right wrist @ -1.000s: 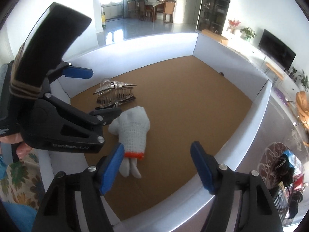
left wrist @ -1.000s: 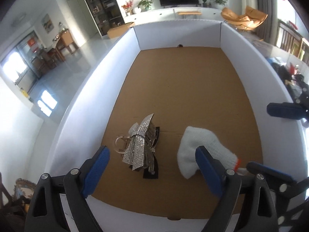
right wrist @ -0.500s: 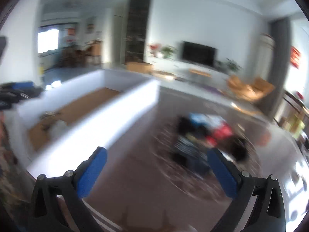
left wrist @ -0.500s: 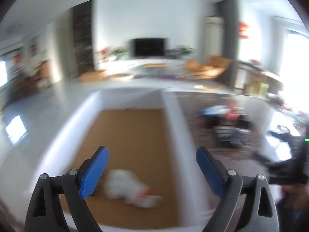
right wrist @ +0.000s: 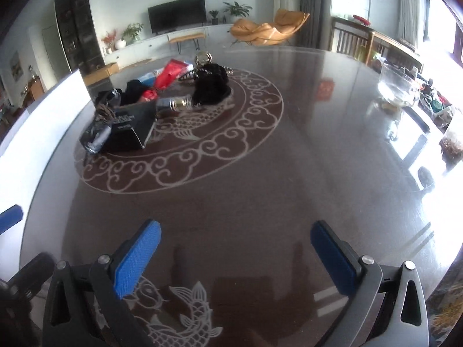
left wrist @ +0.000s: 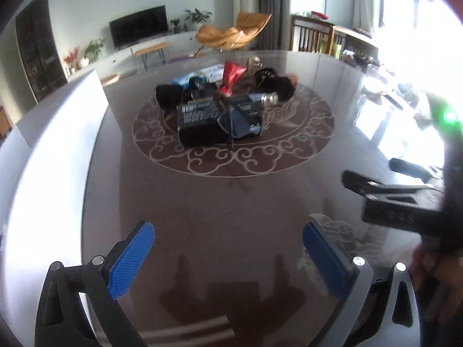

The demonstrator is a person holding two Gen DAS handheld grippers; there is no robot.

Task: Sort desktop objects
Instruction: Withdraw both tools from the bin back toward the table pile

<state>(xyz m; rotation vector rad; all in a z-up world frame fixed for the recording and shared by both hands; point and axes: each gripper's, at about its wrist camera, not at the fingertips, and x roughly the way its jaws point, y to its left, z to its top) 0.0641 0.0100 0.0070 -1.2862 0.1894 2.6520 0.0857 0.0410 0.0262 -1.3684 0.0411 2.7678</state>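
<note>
A heap of objects lies on the round dark glass table [left wrist: 220, 208] [right wrist: 289, 173]: a black box [left wrist: 199, 121] [right wrist: 130, 128], a dark blue pouch [left wrist: 240, 121], a red bag [left wrist: 231, 75] [right wrist: 169, 75], a black cloth [right wrist: 211, 86] and a small metal can [right wrist: 175, 104]. My left gripper [left wrist: 228, 248] is open and empty, well short of the heap. My right gripper [right wrist: 235, 253] is open and empty over bare table. The right gripper's body shows at the right of the left wrist view [left wrist: 405, 202].
The white-walled box [left wrist: 49, 150] [right wrist: 37, 127] stands at the left edge of the table. A glass bowl [right wrist: 398, 89] and small items sit at the table's far right. A TV, plants and an orange chair [right wrist: 269, 29] are behind.
Both grippers have swung right, away from the white box with the glove and hair clip, and now face the heap on the glass table. Both stay open and empty.
</note>
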